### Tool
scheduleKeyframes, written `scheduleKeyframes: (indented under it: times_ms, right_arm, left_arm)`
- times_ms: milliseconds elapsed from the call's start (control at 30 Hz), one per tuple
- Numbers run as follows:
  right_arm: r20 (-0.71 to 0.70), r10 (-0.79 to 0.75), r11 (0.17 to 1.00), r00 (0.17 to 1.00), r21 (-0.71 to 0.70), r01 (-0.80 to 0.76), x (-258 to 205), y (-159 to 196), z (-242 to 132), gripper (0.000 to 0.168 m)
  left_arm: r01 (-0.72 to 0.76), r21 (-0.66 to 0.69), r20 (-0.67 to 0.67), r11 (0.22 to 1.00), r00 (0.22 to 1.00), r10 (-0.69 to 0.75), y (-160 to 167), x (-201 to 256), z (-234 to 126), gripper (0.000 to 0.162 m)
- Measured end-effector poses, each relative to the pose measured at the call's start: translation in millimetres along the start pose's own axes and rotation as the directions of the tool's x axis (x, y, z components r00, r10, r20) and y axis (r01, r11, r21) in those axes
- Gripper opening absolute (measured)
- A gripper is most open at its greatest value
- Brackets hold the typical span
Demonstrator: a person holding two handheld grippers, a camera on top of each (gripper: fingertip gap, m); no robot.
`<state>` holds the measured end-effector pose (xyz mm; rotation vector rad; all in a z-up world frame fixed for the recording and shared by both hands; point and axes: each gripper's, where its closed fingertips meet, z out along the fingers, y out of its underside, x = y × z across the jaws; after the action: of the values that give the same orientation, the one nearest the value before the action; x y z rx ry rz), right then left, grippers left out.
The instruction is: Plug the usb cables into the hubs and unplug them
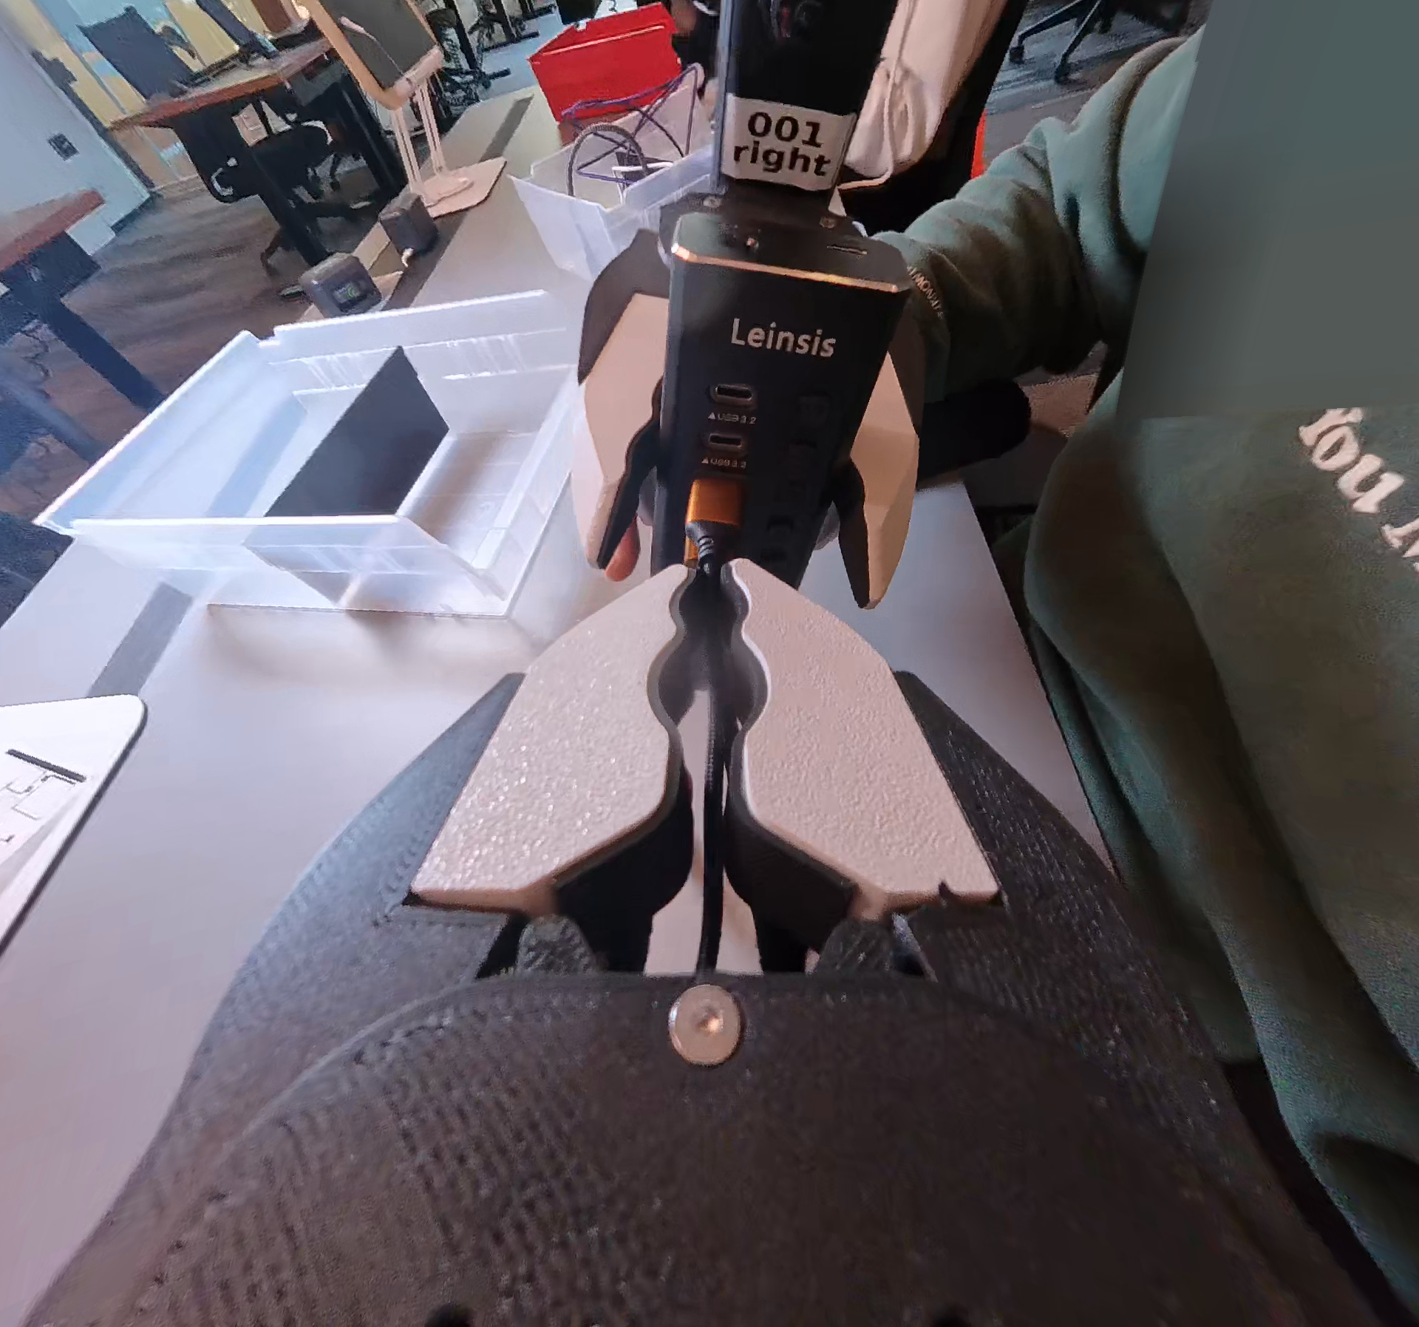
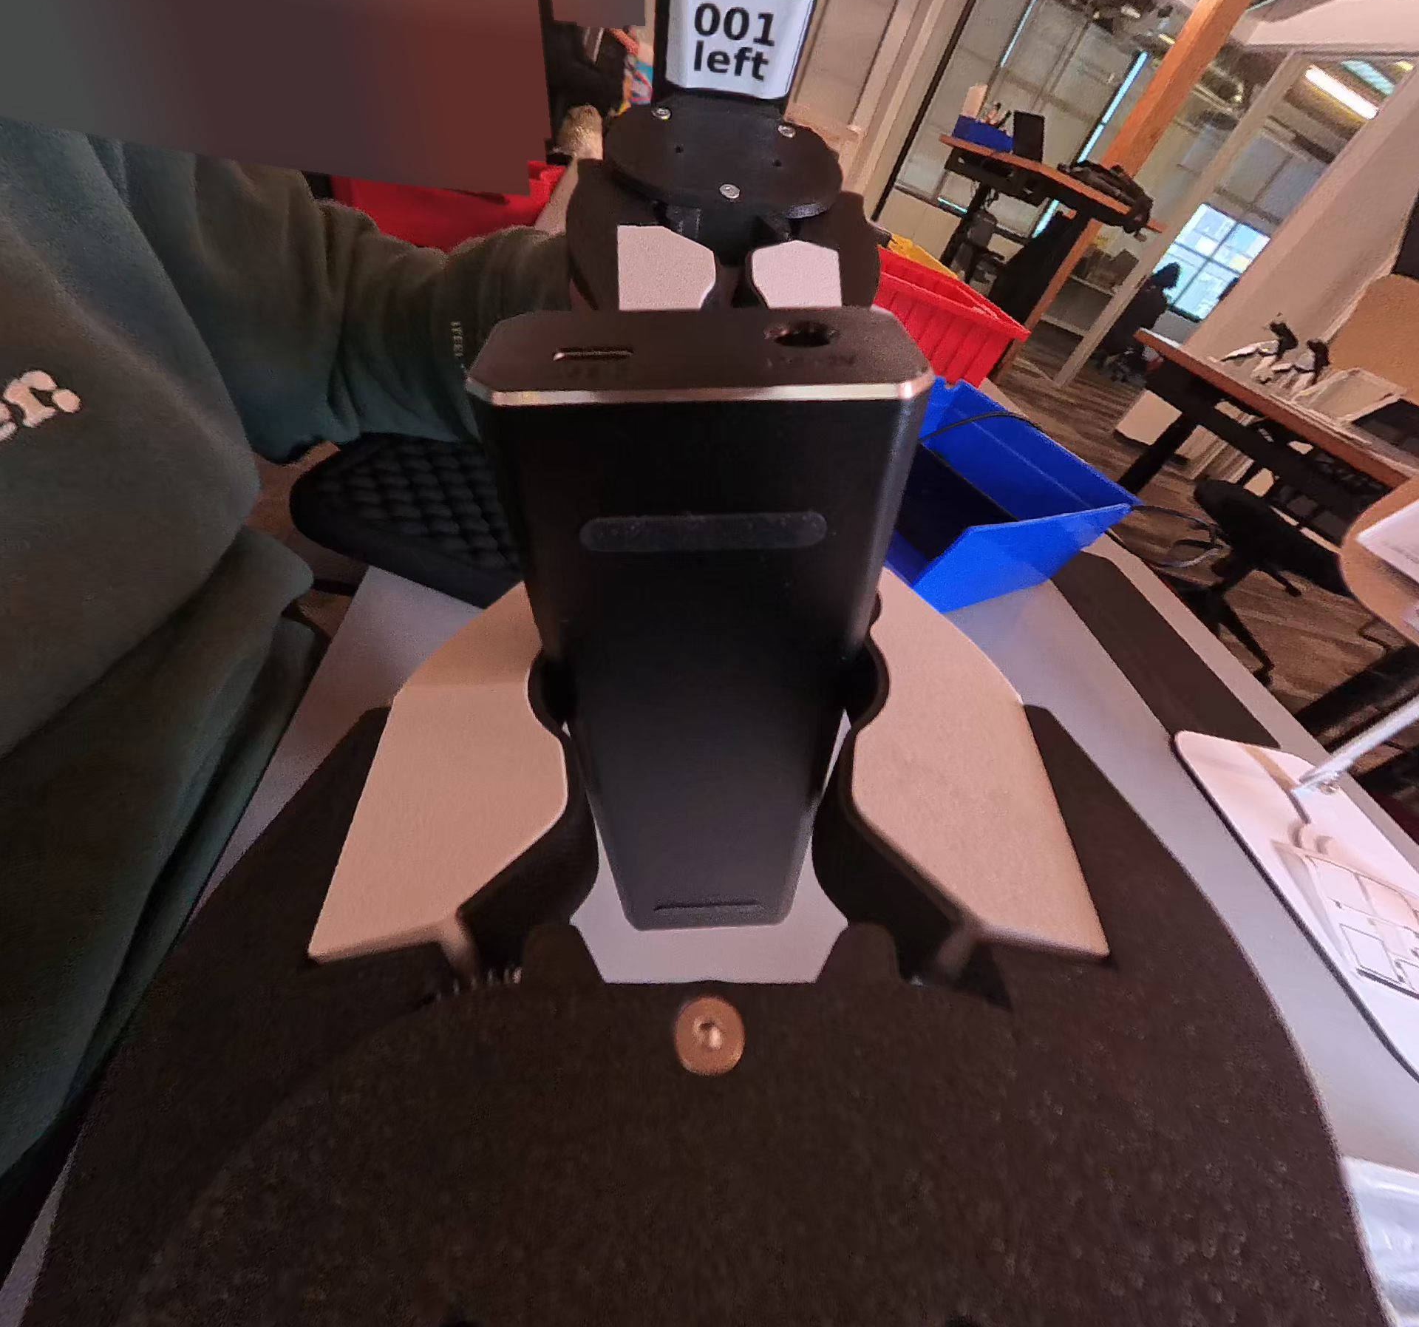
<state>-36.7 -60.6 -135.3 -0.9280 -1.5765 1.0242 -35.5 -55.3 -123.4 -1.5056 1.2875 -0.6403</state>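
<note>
Orange plug (image 1: 714, 522) sits in the hub (image 1: 775, 399), just ahead of the left gripper (image 1: 708, 583), which pinches its black cable (image 1: 712, 791). Right gripper (image 2: 702, 683) squeezes the hub. Pulling crooked could bend the plug.

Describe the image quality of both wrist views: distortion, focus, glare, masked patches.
Left wrist view: strong wide-angle bending at the edges; the black rectangular hub and orange plug are sharp, the left claw base soft; a grey masked patch at right. Right wrist view: same bending; the hub's metal rim glints; background windows bright; a blurred patch upper left.
</note>
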Motion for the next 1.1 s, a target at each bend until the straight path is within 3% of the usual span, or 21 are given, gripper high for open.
scheduleKeyframes:
  times_ms: [600,633,700,733,800,833,900,933,1000,1100]
  right_arm:
    - [0.008,0.009,1.000,1.000,-0.025,-0.009,-19,7,-8,0.072]
    - [-0.019,0.024,1.000,1.000,-0.019,-0.024,-13,10,-15,0.072]
    - [-0.149,0.188,0.980,0.971,0.101,-0.174,21,15,-61,0.071]
    - [-0.136,0.175,0.980,0.975,0.115,-0.160,15,10,-61,0.071]
    - [-0.021,-0.072,0.997,0.997,-0.021,0.072,-22,-7,-20,0.073]
    - [-0.006,-0.113,0.993,0.994,-0.018,0.113,-23,-18,-15,0.073]
    - [-0.027,-0.073,0.997,0.997,0.034,0.074,-6,-32,-34,0.072]
    - [-0.058,-0.039,0.998,0.998,0.055,0.042,4,-34,-48,0.072]
    - [-0.103,0.021,0.996,0.994,0.089,-0.012,16,-37,-74,0.072]
    - [-0.148,0.081,0.988,0.986,0.142,-0.060,23,-36,-99,0.072]
  left_arm:
    - [0.063,0.050,-0.028,0.997,0.998,-0.062,4,19,6,0.005]
    - [0.071,0.058,0.029,0.996,0.997,-0.073,5,9,-5,0.005]
    - [0.174,0.294,0.151,0.940,0.963,-0.225,-6,-31,-79,0.001]
    - [0.125,0.185,0.195,0.975,0.967,-0.161,12,-27,-66,0.004]
    - [-0.012,-0.024,0.145,1.000,0.989,0.015,24,-2,-10,0.004]
    - [-0.065,-0.018,0.221,0.998,0.973,0.067,11,-15,-13,0.004]
    - [0.016,0.206,0.254,0.978,0.965,-0.069,-34,-39,-55,0.004]
    - [0.025,0.236,0.282,0.971,0.955,-0.093,-41,-50,-75,0.004]
    - [-0.009,0.218,0.348,0.976,0.935,-0.070,-44,-64,-96,0.004]
    - [0.004,0.183,0.350,0.983,0.934,-0.069,-43,-76,-90,0.004]
